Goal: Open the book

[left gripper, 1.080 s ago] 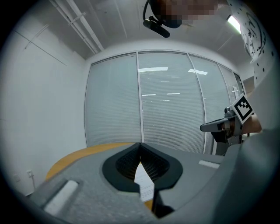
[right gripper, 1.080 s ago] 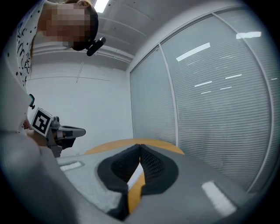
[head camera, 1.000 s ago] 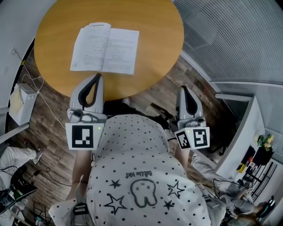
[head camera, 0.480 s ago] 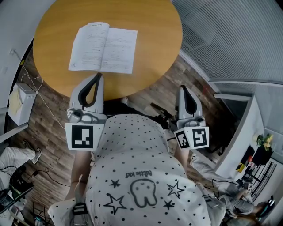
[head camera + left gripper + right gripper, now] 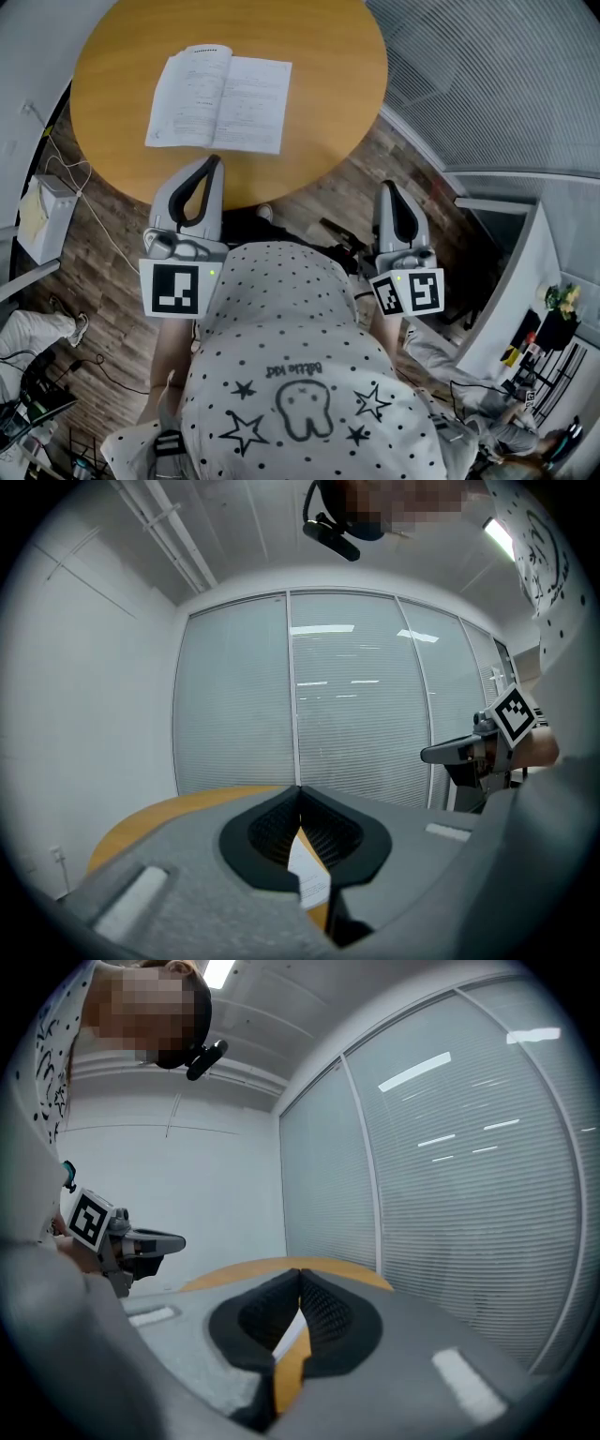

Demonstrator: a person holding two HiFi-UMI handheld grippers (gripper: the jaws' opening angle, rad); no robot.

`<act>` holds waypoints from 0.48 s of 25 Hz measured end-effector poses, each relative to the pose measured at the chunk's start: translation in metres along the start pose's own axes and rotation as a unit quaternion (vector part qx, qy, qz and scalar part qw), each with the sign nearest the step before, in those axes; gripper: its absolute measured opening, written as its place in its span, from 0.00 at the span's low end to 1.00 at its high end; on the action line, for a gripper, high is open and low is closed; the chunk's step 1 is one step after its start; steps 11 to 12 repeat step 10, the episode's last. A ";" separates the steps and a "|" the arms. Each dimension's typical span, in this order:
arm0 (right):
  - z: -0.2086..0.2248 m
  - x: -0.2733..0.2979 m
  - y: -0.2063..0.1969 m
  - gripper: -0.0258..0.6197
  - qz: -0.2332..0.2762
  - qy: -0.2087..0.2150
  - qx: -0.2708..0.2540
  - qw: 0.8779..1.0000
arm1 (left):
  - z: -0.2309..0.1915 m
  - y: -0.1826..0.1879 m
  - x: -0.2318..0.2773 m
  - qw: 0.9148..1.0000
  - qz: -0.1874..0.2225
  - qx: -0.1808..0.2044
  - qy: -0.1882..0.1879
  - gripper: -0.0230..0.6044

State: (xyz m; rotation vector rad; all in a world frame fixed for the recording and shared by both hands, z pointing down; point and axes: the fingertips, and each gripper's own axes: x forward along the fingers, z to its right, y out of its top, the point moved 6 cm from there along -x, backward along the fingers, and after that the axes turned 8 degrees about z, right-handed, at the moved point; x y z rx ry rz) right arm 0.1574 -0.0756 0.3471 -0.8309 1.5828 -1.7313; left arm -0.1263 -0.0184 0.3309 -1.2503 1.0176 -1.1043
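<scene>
Book, a white-paged paperback (image 5: 220, 101), lies spread flat and face-up toward the near left of a round, honey-coloured wooden table (image 5: 328, 56), its pages splayed either side of the spine. With the volume apparently open already, the job looks all but done. The sound course now is to keep both tools off the paper so no leaf flips back, and to use only a light press beside the spine if flattening is wanted. The grey left gripper (image 5: 213, 161) points nearly level over the table's near rim, just short of the book, jaws pressed together on nothing. The matching right gripper (image 5: 386, 187) hangs off the table above dark plank flooring (image 5: 412, 155), likewise closed and empty, close to the person's body.
</scene>
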 end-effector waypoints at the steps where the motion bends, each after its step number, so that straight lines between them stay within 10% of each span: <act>1: 0.000 0.000 0.000 0.04 0.000 0.000 0.000 1.000 | 0.000 0.000 0.000 1.000 -0.001 0.001 -0.001 0.05; 12: 0.001 -0.002 -0.001 0.04 0.000 -0.002 -0.001 1.000 | 0.002 -0.002 0.002 1.000 -0.002 0.000 -0.004 0.05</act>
